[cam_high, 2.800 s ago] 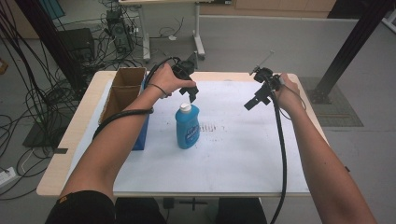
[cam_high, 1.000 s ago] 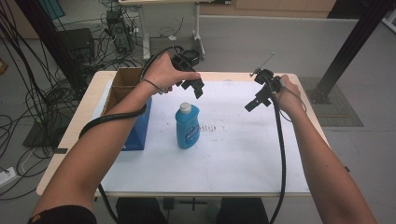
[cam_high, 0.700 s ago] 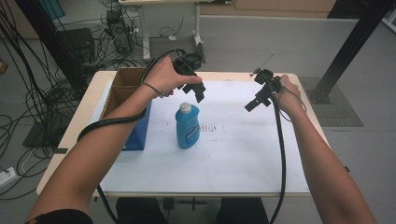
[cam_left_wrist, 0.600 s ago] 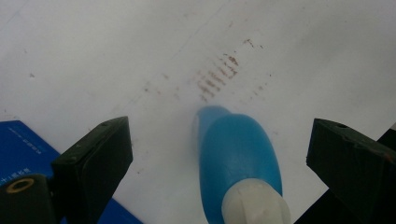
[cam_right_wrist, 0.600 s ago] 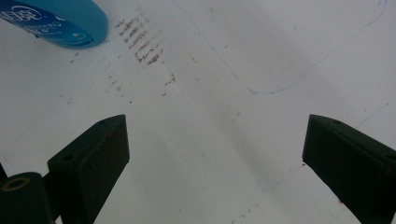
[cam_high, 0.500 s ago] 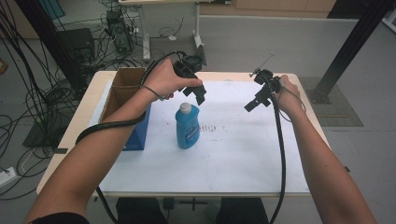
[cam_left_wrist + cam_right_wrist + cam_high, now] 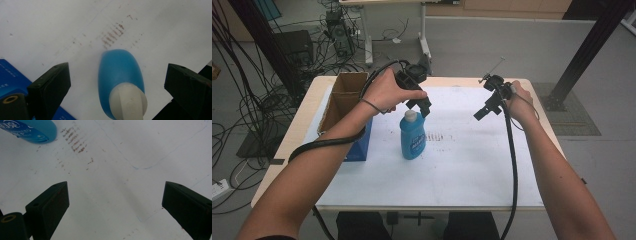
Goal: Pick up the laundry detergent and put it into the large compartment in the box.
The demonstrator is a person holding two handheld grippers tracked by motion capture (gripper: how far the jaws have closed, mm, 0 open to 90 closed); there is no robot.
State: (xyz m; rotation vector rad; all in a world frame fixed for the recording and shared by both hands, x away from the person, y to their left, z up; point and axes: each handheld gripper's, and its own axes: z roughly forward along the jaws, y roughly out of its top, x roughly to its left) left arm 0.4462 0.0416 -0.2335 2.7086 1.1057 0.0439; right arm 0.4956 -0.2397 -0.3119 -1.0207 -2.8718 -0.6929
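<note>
A blue bottle (image 7: pixel 413 137) with a white cap (image 7: pixel 410 116) stands upright on the white table (image 7: pixel 472 165). My left gripper (image 7: pixel 418 106) hovers just above the cap, open. In the left gripper view the cap (image 7: pixel 128 101) and blue body (image 7: pixel 119 70) sit between the wide-spread jaws of that gripper (image 7: pixel 117 68), not touching them. My right gripper (image 7: pixel 484 109) is held above the table's far right, open and holding nothing. In the right gripper view its jaws (image 7: pixel 115 203) frame bare table, with the bottle (image 7: pixel 32 128) at the top left corner.
An open cardboard box (image 7: pixel 343 97) stands at the table's left edge with a blue box (image 7: pixel 361 142) against its near side, just left of the bottle. Brown smudge marks (image 7: pixel 439 136) lie right of the bottle. Cables trail from both grippers.
My left gripper has come slightly nearer and lower, closer over the bottle's cap. The right gripper and the bottle have stayed put.
</note>
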